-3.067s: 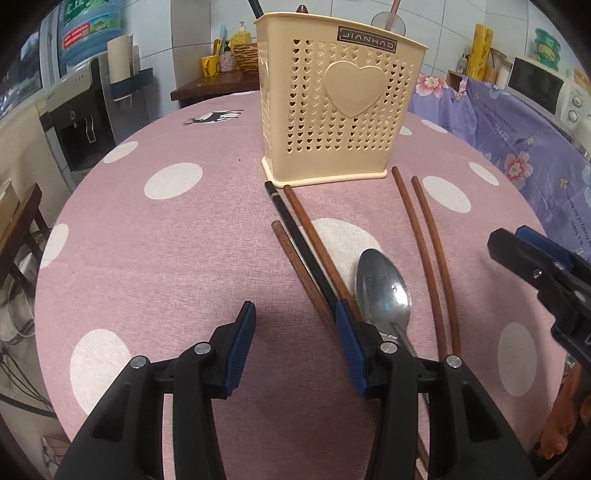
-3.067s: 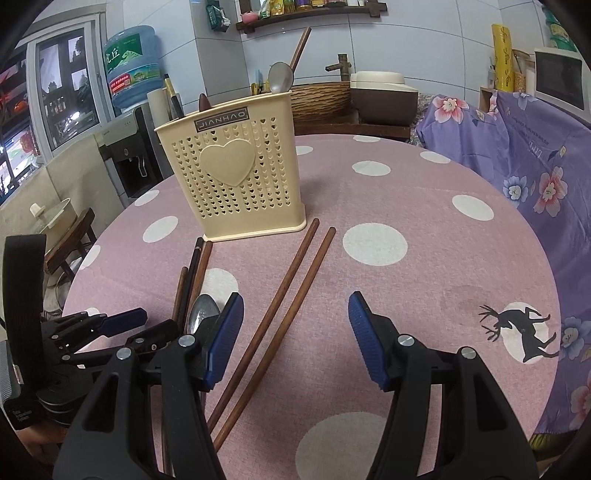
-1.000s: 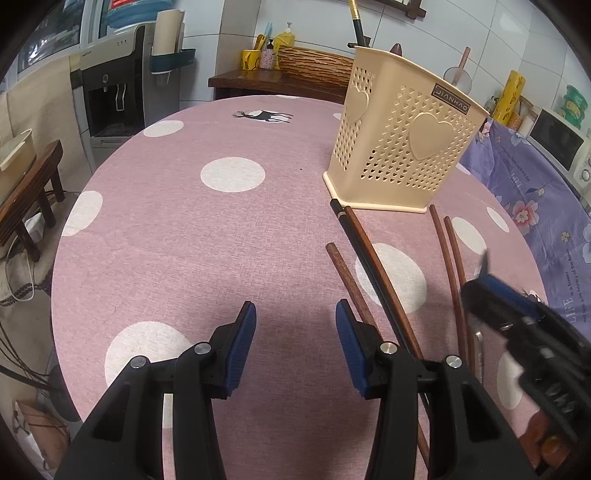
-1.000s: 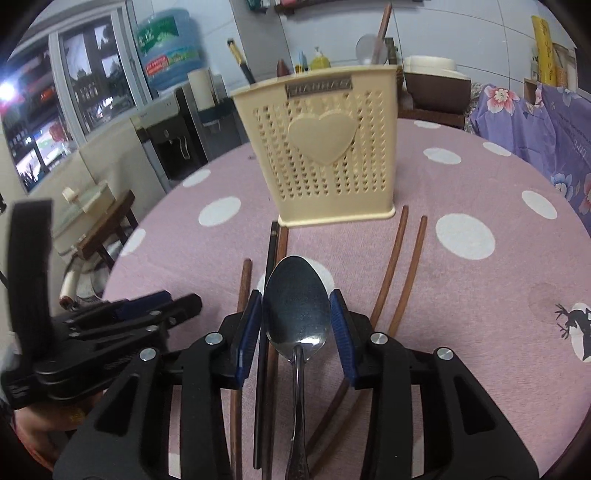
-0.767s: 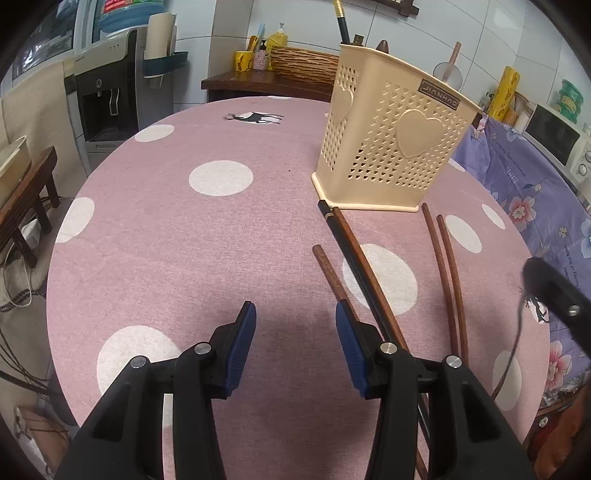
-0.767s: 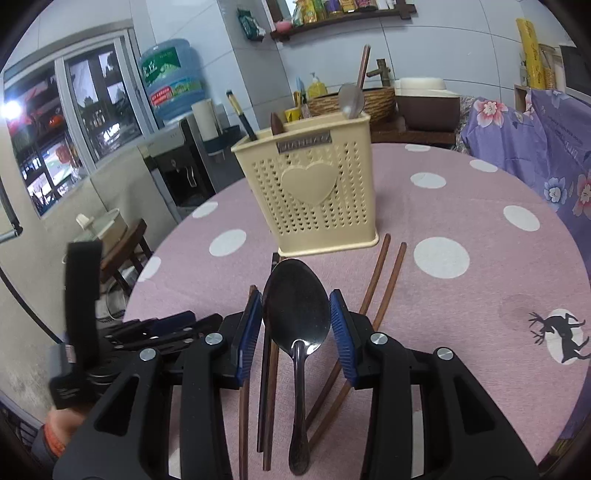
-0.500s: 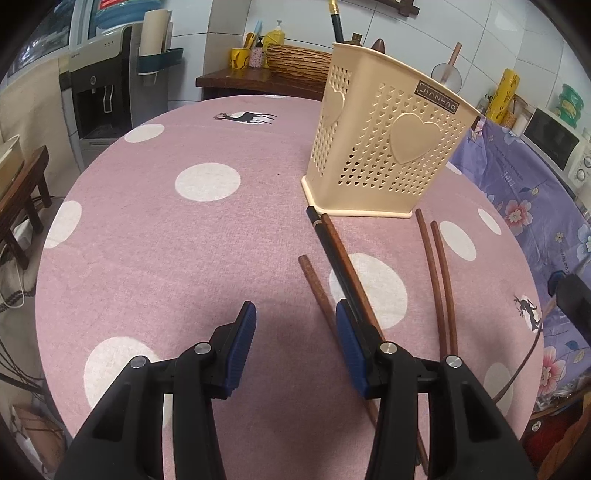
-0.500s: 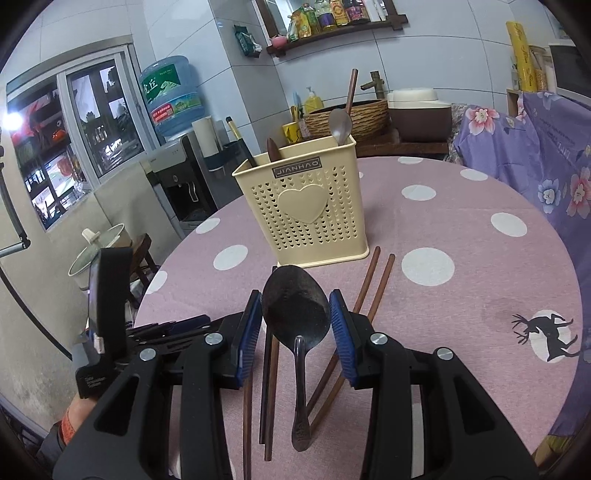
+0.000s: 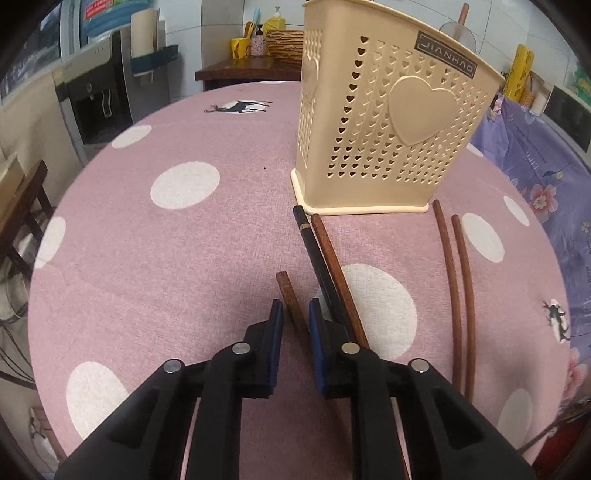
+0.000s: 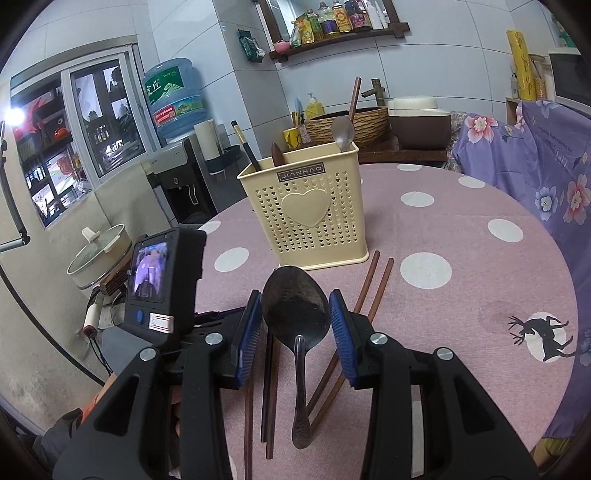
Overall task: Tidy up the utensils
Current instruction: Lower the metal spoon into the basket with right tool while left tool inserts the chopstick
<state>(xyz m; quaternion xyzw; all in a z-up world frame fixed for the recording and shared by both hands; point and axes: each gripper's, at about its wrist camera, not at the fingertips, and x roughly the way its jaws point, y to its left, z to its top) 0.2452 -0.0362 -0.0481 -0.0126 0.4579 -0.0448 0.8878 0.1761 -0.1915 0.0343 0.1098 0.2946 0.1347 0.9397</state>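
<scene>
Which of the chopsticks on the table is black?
The black chopstick, second from the left, lying against a brown one and pointing at the holder. The other four are brown.

Domestic kitchen-dining room. Evidence: white tiled walls; wall shelf (image 10: 334, 27) stocked with sauce bottles; water dispenser (image 10: 181, 162) carrying 1 blue bottle; rice cooker (image 10: 419, 123) on a wooden side counter; lidded pot (image 10: 99, 254) beside the window; round table (image 10: 461, 236) under pink polka-dot cloth, holding a utensil basket (image 10: 306, 210).
</scene>
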